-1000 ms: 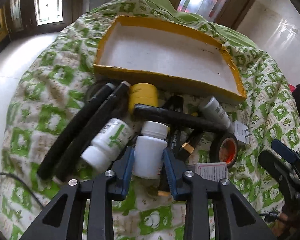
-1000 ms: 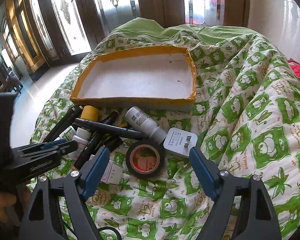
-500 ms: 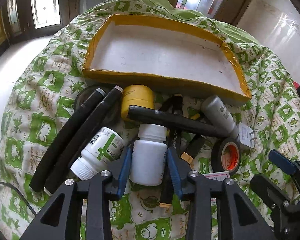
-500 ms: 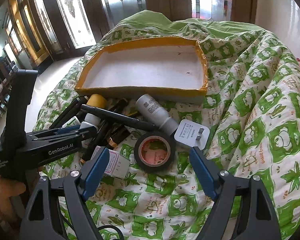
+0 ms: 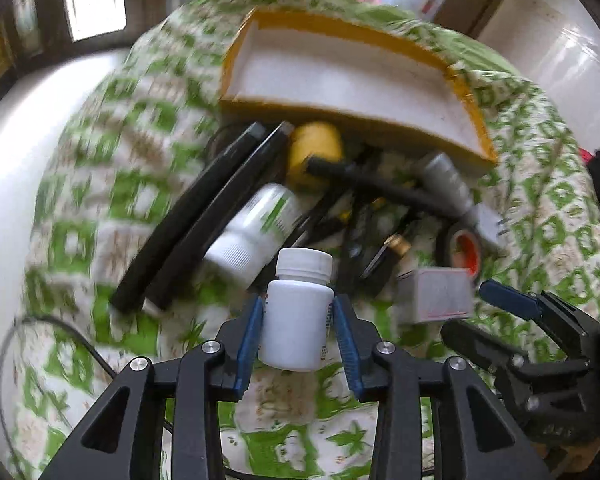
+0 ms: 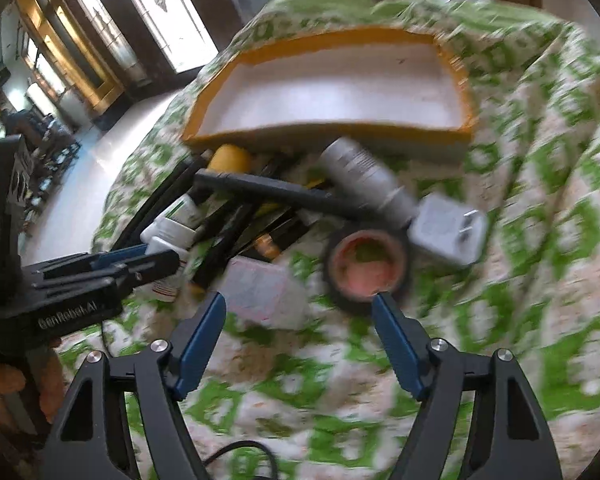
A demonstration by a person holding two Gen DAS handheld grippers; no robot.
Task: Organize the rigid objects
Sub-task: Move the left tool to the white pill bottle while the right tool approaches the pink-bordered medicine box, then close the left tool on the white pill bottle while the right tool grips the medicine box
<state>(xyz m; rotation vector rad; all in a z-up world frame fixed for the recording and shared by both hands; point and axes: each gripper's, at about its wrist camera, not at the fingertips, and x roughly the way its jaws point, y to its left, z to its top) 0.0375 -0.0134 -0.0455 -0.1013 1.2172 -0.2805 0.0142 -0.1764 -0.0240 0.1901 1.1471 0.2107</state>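
Closest in, the left gripper (image 5: 296,320) is pinching a plain white bottle (image 5: 296,312) by its sides, cap pointing away, lifted clear of the quilt. The right gripper (image 6: 300,308) is spread and its jaws have just been closing in a bit; nothing is gripped, with a small white box (image 6: 260,292) and a roll of black tape (image 6: 366,266) lying just past its tips.

It's all sitting on a green-and-white patterned quilt (image 6: 540,200), pretty rumpled. Past the grippers is the pile: another white bottle with green label (image 5: 256,232), two long black tubes (image 5: 204,216), a grey bottle (image 6: 364,176), a white plug adapter (image 6: 452,232) and a yellow cap (image 5: 316,148). Behind the pile sits a yellow-edged tray (image 5: 340,120), white inside. Further back there's a shiny pale floor (image 6: 108,160), then dark wood-framed glass doors (image 6: 148,8).
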